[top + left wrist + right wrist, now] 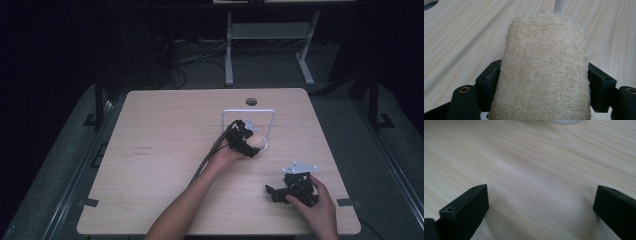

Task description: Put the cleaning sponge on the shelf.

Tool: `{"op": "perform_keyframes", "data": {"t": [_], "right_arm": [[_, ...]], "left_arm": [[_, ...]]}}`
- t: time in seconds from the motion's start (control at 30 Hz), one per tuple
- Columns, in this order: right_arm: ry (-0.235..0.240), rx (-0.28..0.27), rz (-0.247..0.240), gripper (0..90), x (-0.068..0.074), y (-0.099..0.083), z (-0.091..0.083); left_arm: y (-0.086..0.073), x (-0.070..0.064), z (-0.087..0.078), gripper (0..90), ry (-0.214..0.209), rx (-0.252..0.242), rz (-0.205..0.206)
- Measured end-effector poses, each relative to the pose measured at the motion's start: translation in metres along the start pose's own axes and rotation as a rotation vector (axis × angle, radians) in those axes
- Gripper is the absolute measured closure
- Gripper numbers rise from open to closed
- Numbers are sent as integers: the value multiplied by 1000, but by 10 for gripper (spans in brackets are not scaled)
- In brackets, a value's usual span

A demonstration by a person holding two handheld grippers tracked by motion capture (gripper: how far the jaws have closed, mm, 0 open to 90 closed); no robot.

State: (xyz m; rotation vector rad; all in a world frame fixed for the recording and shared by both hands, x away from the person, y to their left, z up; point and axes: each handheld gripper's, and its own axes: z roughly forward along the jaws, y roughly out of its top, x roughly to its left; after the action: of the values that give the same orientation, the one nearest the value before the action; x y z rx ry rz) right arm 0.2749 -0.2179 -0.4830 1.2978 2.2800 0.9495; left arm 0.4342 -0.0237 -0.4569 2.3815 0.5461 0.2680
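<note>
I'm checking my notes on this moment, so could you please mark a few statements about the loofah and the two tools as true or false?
1. The left tool grips a loofah. True.
2. The right tool holds a sponge. False: its jaws stand wide apart over bare table.
3. A white wire stand stands on the table by the left tool. True.
4. The right tool is beyond the stand. False: it sits near the table's front right edge.
</note>
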Motion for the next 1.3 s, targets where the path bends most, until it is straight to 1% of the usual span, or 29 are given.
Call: {"op": "perform_keyframes", "data": {"t": [0.17,0.33,0.5,0.6,0.8,0.87,1.0,1.07,1.17,1.23,1.3], "right_arm": [[0,0,0,0,0,0,0],[0,0,1,0,0,0,0],[-1,-1,-2,0,0,0,0],[0,0,0,0,0,0,0],[3,-1,0,0,0,0,0],[2,-1,1,0,0,0,0],[2,-1,1,0,0,0,0],[3,-2,4,0,0,0,0],[3,-2,3,0,0,0,0],[1,0,1,0,0,0,0],[1,0,1,0,0,0,0]], "left_arm": [[-1,0,2,252,-4,-4,-17],[-1,0,2,246,4,3,-9],[-1,0,1,224,12,-3,-18],[0,0,-1,220,18,-4,-9],[3,-2,-7,220,29,-21,-6],[4,-2,-8,219,33,-28,-12],[6,-3,-14,220,42,-37,-6],[7,-4,-16,220,38,-50,-7],[8,-6,-20,221,43,-73,-25],[9,-6,-22,223,47,-73,-18],[9,-6,-25,224,44,-79,-26]]}}
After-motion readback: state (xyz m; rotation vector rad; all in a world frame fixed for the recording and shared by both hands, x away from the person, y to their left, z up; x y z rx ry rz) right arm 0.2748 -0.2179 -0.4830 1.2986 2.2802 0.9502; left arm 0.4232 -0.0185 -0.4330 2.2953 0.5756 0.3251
